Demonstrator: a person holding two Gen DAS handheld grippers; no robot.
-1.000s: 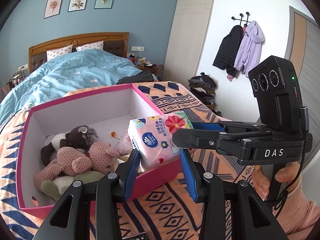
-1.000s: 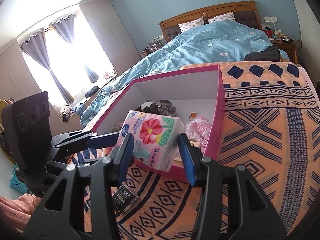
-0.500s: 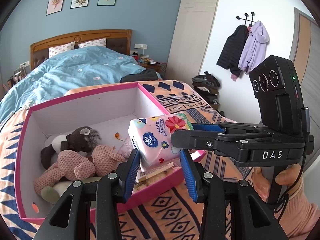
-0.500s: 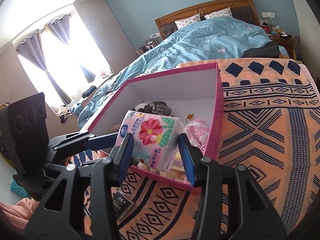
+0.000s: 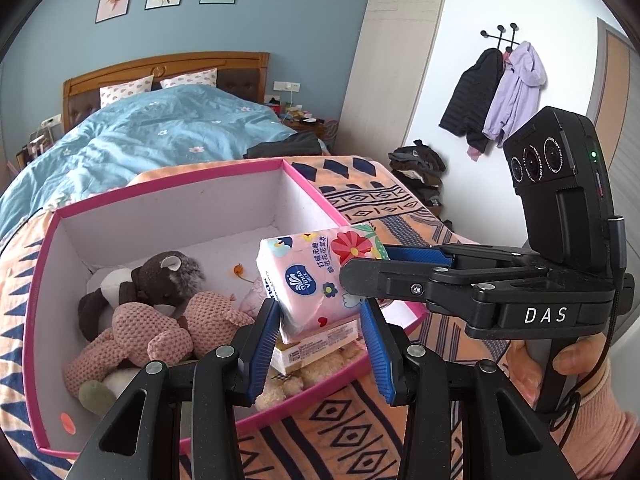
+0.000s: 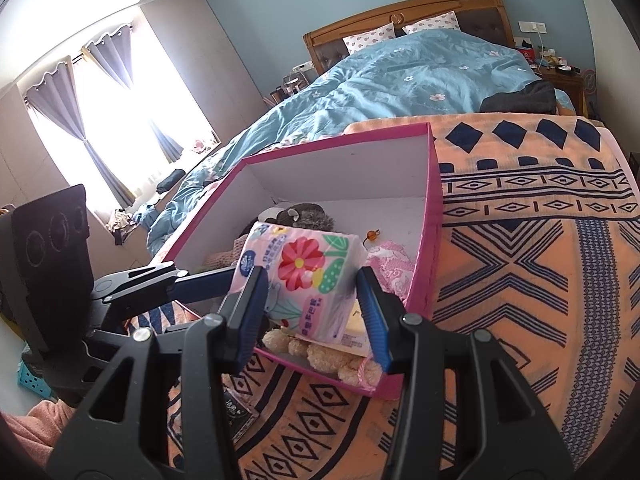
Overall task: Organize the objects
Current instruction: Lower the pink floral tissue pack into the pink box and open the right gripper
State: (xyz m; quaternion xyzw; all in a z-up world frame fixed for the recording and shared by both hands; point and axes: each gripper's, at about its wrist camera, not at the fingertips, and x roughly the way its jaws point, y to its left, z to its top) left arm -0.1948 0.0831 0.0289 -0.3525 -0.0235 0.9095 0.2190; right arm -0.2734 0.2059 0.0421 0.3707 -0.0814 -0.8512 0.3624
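The pink box (image 5: 168, 184) is the landmark here. At its left end lie a brown plush (image 5: 160, 280) and a pink knitted plush (image 5: 152, 332). More to the right, over the near right corner of the box, hangs the tissue pack (image 5: 316, 280). Compared with one second ago, the pack is now further inside the rim of the box, above a small carton (image 5: 320, 344) and a cream plush (image 6: 320, 354) that lie in that corner.

Both grippers hold the same pack. The left gripper (image 5: 320, 344) has its jaws narrow, pressed on the pack's near end. The right gripper (image 6: 312, 308) comes from the right side and clamps the pack on its two flanks.

I judge that the placing step is almost done: the pack only needs lowering and release. To the right of the box there is only the patterned blanket (image 6: 520, 280).
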